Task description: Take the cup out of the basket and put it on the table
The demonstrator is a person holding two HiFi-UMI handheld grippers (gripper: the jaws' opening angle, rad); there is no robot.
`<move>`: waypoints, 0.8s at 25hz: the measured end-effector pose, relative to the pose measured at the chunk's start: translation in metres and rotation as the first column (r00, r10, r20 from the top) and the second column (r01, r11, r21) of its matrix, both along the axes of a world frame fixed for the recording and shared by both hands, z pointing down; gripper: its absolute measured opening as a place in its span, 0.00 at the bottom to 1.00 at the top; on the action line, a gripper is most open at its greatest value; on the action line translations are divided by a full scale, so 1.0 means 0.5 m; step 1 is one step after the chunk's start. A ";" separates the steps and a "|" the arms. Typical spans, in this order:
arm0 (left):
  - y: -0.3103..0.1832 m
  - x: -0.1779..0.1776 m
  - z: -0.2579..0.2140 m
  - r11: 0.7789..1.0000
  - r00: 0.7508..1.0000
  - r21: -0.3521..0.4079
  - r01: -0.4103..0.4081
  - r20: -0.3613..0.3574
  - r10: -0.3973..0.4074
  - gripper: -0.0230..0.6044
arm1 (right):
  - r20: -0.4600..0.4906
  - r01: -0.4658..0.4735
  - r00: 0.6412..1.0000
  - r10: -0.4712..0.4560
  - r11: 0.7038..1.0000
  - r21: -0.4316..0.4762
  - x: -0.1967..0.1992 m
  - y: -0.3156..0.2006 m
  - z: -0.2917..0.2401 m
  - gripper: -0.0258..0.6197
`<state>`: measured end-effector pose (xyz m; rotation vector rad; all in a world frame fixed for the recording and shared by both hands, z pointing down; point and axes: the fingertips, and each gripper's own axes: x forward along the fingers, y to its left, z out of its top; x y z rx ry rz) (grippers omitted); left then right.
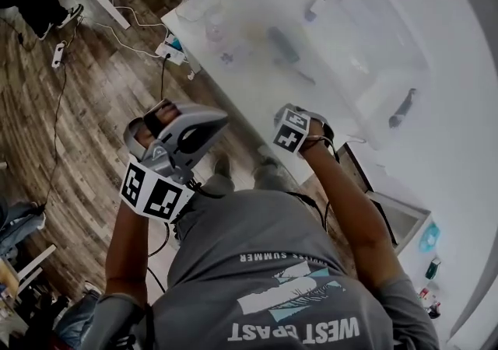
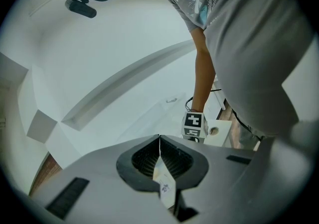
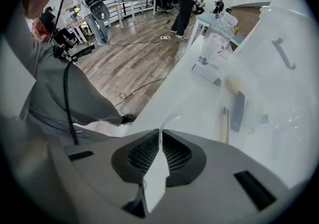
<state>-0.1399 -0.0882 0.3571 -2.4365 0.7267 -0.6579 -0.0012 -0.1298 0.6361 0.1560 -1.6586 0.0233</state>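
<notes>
Both are pressed together, pinching nothing: the left hand-held gripper (image 2: 159,138) and the right hand-held gripper (image 3: 159,131). The right one hangs near the edge of the white desk (image 1: 257,96).

I list: grey short-sleeved T-shirt (image 1: 272,263), white-and-teal print; left gripper (image 2: 159,137), right gripper (image 3: 159,131), grey shells, black ribbed pads (image 2: 144,161); black-and-white marker cube (image 1: 154,191) on each; black cable (image 3: 66,98) along shirt.

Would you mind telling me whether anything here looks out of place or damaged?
Nothing looks spilled, tipped or broken. Glare washes out the table, so details there are hard to judge. A cable and power strip lie loose on the wooden floor. The left tongs and right tongs are shut, empty.
</notes>
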 end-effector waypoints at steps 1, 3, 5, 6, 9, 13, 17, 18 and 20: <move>0.002 -0.003 0.000 1.000 1.000 -0.001 0.003 -0.001 -0.003 0.06 | 0.000 0.001 1.000 -0.001 1.000 0.002 -0.001 0.000 0.001 0.09; 0.006 -0.011 0.002 1.000 1.000 -0.003 0.010 -0.002 -0.010 0.06 | 0.004 0.007 1.000 -0.007 1.000 0.009 -0.007 0.000 0.002 0.09; 0.009 -0.016 0.003 1.000 1.000 -0.005 0.014 -0.002 -0.014 0.06 | 0.010 0.014 1.000 -0.014 1.000 0.016 -0.012 -0.002 -0.001 0.09; 0.010 -0.017 0.003 1.000 1.000 -0.006 0.014 -0.002 -0.014 0.06 | 0.014 0.016 1.000 -0.016 1.000 0.017 -0.014 -0.003 -0.003 0.09; 0.013 -0.018 0.003 1.000 1.000 -0.005 0.012 -0.004 -0.013 0.06 | 0.022 0.016 1.000 -0.016 1.000 0.019 -0.018 -0.004 -0.009 0.10; 0.017 -0.018 0.003 1.000 1.000 0.000 0.005 -0.006 -0.005 0.06 | 0.044 0.012 0.999 -0.014 0.999 0.031 -0.021 -0.004 -0.021 0.12; 0.020 -0.015 -0.006 1.000 1.000 0.008 -0.005 -0.014 0.005 0.06 | 0.095 -0.013 0.995 0.006 0.997 0.071 -0.026 -0.003 -0.064 0.14; 0.021 -0.012 -0.011 1.000 1.000 0.011 -0.010 -0.023 0.010 0.06 | 0.118 -0.026 0.993 0.015 0.995 0.094 -0.026 -0.005 -0.086 0.14; 0.023 -0.009 -0.025 1.000 0.998 0.014 -0.022 -0.056 0.023 0.06 | 0.189 -0.065 0.981 0.033 0.983 0.169 -0.032 -0.012 -0.150 0.14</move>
